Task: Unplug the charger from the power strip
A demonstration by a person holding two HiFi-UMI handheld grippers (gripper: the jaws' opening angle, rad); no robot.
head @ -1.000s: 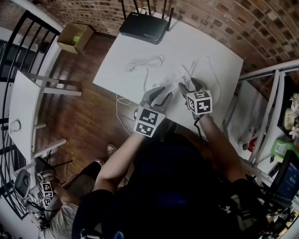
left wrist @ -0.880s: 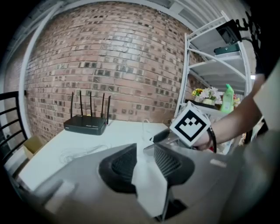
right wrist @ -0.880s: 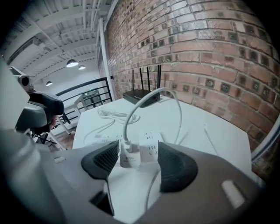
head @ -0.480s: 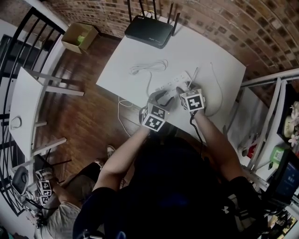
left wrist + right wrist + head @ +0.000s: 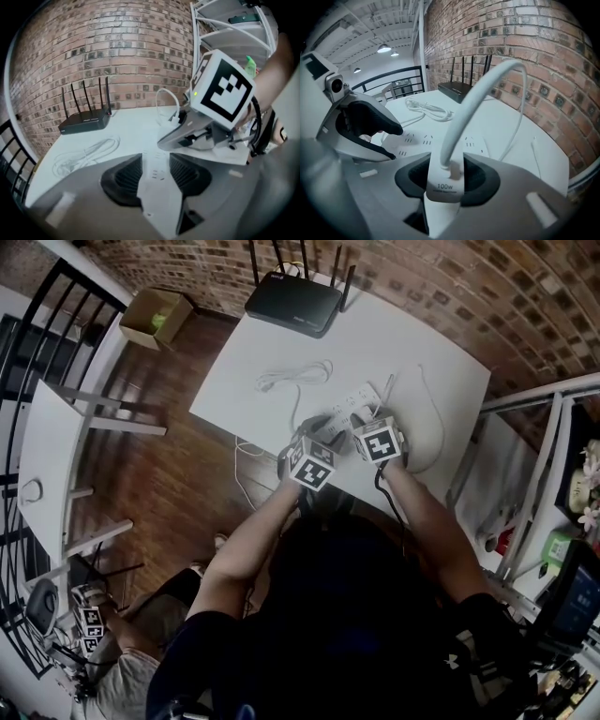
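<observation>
A white power strip (image 5: 349,399) lies on the white table (image 5: 422,343). In the left gripper view the strip (image 5: 159,199) runs between the black pads of my left gripper (image 5: 154,165), whose jaws are opening and straddle it. A white charger block (image 5: 445,193) marked 100W stands plugged into the strip (image 5: 433,139), with a thick white cable (image 5: 483,89) arching up from it. My right gripper (image 5: 447,177) is closing and its pads sit against both sides of the charger. From the head view both grippers, left (image 5: 324,425) and right (image 5: 368,420), are side by side over the strip.
A black router (image 5: 292,304) with several antennas stands at the table's far edge. A coiled white cable (image 5: 292,374) lies left of the strip. A thin white wire (image 5: 429,418) loops to the right. A cardboard box (image 5: 155,315) sits on the wooden floor at left.
Both grippers have dropped onto the strip and moved closer together. The left one now straddles the strip and the right one has closed round the charger.
</observation>
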